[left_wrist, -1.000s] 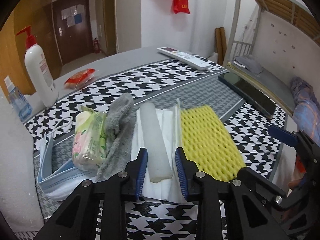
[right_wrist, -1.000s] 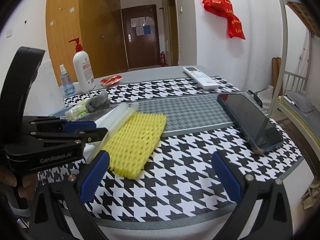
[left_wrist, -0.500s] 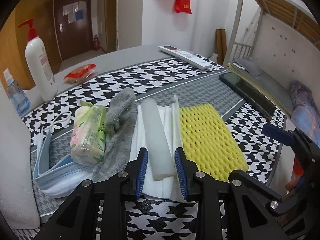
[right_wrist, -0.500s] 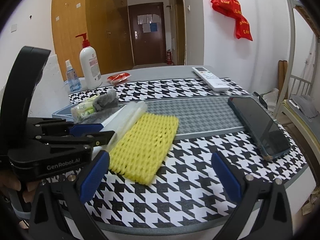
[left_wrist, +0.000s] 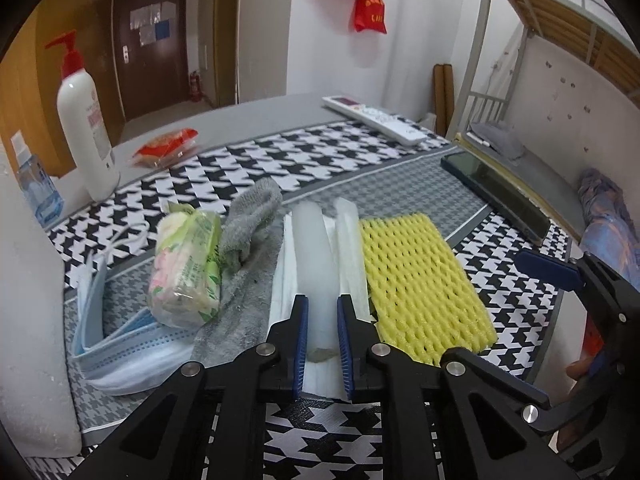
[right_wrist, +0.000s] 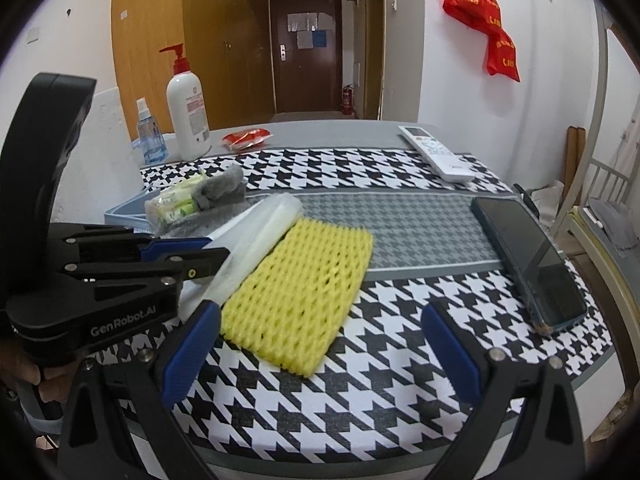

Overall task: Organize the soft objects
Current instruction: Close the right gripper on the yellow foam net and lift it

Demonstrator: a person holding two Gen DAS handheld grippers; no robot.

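Most of the sorting looks done: mask (left_wrist: 120,344), tissue pack (left_wrist: 188,268), sock (left_wrist: 250,216), white sheets (left_wrist: 280,292), foam roll (left_wrist: 312,256) and yellow net (left_wrist: 420,284) lie side by side on the desk (left_wrist: 360,152). The left gripper (left_wrist: 322,340) has its jaws narrowed around the roll's near end, apparently gripping it. The right gripper (right_wrist: 320,344) hangs wide open and empty, near the net's front edge

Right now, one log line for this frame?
left tool: shut on foam roll | right tool: open, holding nothing | yellow net: on table
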